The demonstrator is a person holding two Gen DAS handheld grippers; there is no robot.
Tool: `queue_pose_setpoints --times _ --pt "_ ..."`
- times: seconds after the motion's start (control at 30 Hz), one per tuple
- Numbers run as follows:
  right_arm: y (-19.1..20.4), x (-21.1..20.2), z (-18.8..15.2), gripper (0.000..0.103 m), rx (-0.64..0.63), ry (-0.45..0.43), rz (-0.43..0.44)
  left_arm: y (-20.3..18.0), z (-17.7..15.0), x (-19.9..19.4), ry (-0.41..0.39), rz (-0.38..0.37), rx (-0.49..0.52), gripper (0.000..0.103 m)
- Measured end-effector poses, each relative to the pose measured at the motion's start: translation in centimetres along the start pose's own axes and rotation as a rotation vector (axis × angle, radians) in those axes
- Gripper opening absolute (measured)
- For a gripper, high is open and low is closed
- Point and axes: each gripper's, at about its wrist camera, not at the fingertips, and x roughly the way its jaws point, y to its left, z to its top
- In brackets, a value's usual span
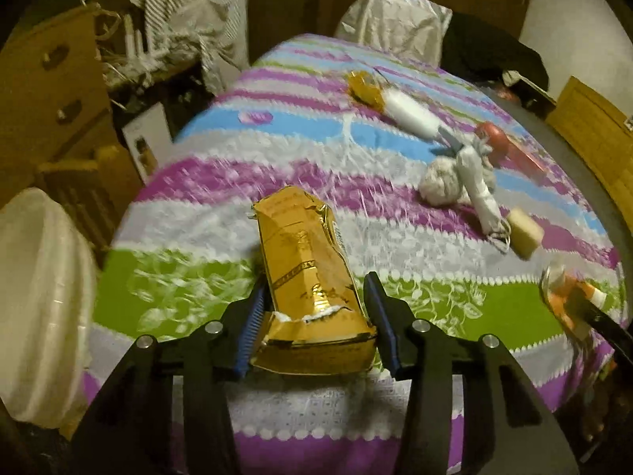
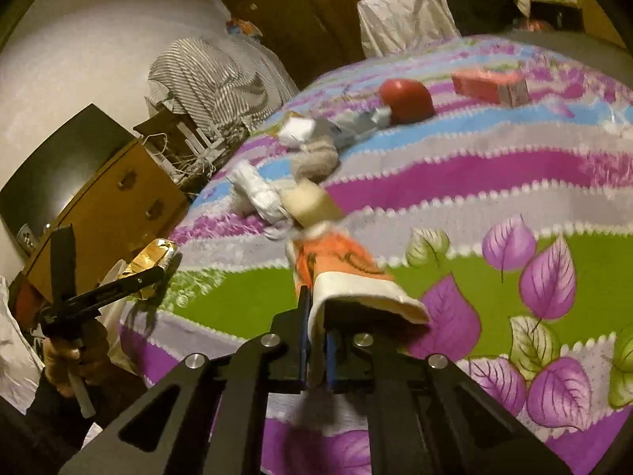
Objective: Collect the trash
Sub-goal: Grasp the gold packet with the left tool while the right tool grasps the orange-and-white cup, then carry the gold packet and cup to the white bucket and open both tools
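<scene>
My left gripper [image 1: 314, 301] is shut on a crumpled gold carton [image 1: 312, 277] and holds it above the near edge of the bed; it also shows in the right wrist view [image 2: 152, 261]. My right gripper [image 2: 316, 340] is shut on an orange and white wrapper [image 2: 340, 269], seen at the right in the left wrist view [image 1: 569, 293]. On the striped bedspread [image 1: 221, 277] lie a grey yarn ball [image 1: 443, 182], white crumpled paper [image 1: 478, 190], a beige block [image 1: 526, 231], a white roll [image 1: 411, 113] and a gold wrapper [image 1: 366, 89].
A white bag [image 1: 35, 301] hangs open at the left of the bed. A red round object [image 2: 405, 99] and a pink box [image 2: 488, 87] lie further back. A wooden dresser [image 2: 107, 213] and striped cloth [image 2: 209, 79] stand left of the bed.
</scene>
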Motion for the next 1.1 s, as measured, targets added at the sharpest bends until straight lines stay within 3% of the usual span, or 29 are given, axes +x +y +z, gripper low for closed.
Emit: queue_pose_setpoints --times 0.27,0.53,1.1 --pt "6.8 -0.7 3.6 0.007 -0.176 -0.076 0.012 0.8 2.5 -5.7 -0.11 0.129 0.003 0.047" --pt "16.1 1.5 6.4 0.007 -0.334 -0.088 0.1 4.7 3.4 -10.3 -0.203 0.274 -0.024 0.047" --pt "38.1 12.5 7.9 0.007 -0.531 0.086 0.299 17.8 2.2 -15.3 -0.234 0.499 -0.175 0.047"
